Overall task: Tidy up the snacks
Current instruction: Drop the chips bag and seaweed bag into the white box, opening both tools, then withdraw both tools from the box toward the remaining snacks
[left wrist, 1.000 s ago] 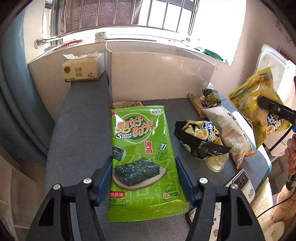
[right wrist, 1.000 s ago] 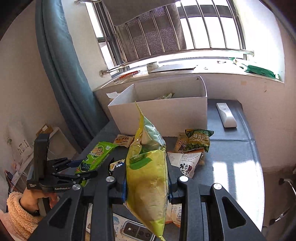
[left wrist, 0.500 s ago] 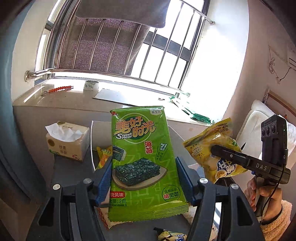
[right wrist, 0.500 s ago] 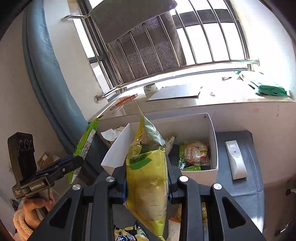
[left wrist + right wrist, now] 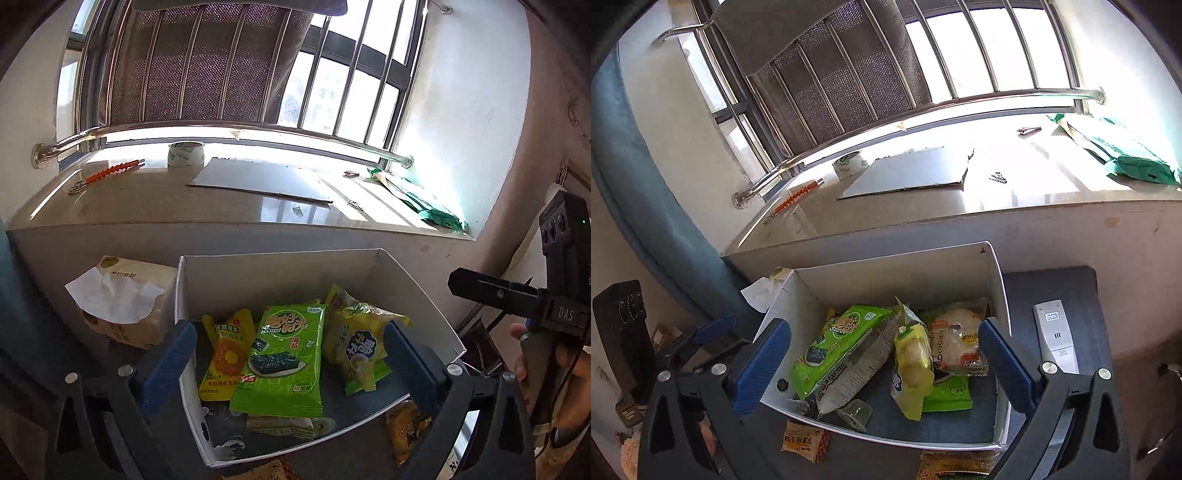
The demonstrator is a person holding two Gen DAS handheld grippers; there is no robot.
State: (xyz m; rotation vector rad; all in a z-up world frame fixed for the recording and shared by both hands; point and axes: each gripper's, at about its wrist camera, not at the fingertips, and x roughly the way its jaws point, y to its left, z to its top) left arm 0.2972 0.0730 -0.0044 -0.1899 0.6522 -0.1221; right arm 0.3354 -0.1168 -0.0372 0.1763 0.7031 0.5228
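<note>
An open white box [image 5: 277, 280] stands below the windowsill with several snack packets in it. My left gripper [image 5: 288, 363] hovers over the box with its jaws opening. The green seaweed packet [image 5: 280, 354] lies in the box below them, free of the pads. My right gripper [image 5: 882, 363] is also over the box [image 5: 894, 277] with its jaws opening. The yellow chip bag [image 5: 912, 362] stands tilted inside, clear of both pads. That bag [image 5: 354, 343] rests right of the seaweed packet [image 5: 834, 343]. An orange-yellow packet [image 5: 225, 354] lies at the left.
A tissue box [image 5: 125, 302] sits left of the white box and a white remote [image 5: 1054, 336] to its right. Loose snacks [image 5: 803, 441] lie on the grey surface in front of the box. Tape roll [image 5: 185, 153] and cardboard sheet [image 5: 258, 181] are on the sill.
Both grippers lifted their packets from the grey surface to above the white box. Both jaws have spread wide, and the seaweed packet and yellow bag now lie in the box.
</note>
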